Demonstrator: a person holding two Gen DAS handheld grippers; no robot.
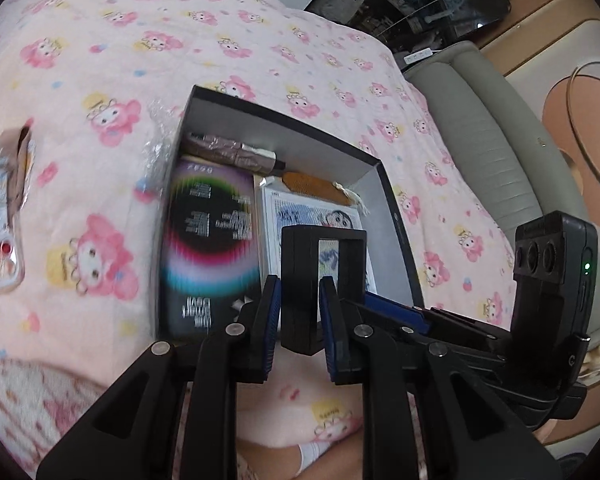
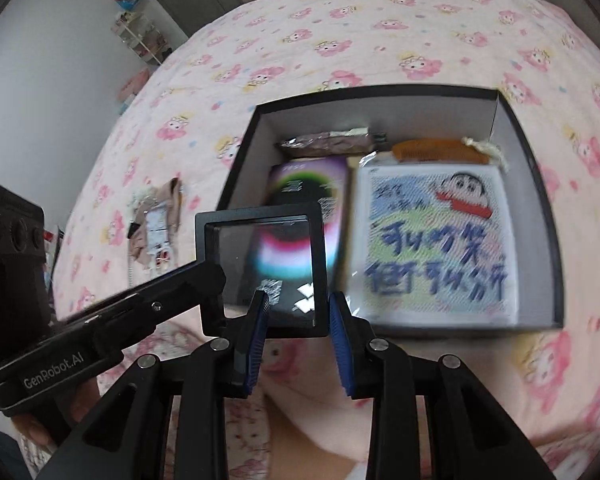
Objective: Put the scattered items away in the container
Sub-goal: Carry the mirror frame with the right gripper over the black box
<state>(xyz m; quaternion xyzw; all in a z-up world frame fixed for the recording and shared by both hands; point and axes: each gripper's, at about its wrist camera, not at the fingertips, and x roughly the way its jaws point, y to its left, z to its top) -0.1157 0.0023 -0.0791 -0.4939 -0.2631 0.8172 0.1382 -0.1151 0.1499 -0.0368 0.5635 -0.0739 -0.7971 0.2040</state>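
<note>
A black box [image 1: 396, 216] [image 2: 540, 200] lies open on the pink blanket. It holds a black and rainbow book [image 1: 212, 248] [image 2: 312, 184], a cartoon picture pack [image 1: 340, 216] [image 2: 436, 240], an orange comb [image 1: 316, 184] [image 2: 436, 150] and a brown wrapped item [image 1: 232, 148] [image 2: 328, 140]. My left gripper [image 1: 300, 320] is shut on a black square frame [image 1: 304, 292] [image 2: 260, 272] and holds it over the box's near edge. My right gripper [image 2: 300, 316] is open just behind the frame's lower edge, not holding it.
A clear packet with a phone case [image 1: 0, 216] [image 2: 156, 224] lies on the blanket [image 1: 100, 80] left of the box. A grey padded bed edge [image 1: 488, 152] and floor are at the right. A shelf [image 2: 140, 36] stands by the far wall.
</note>
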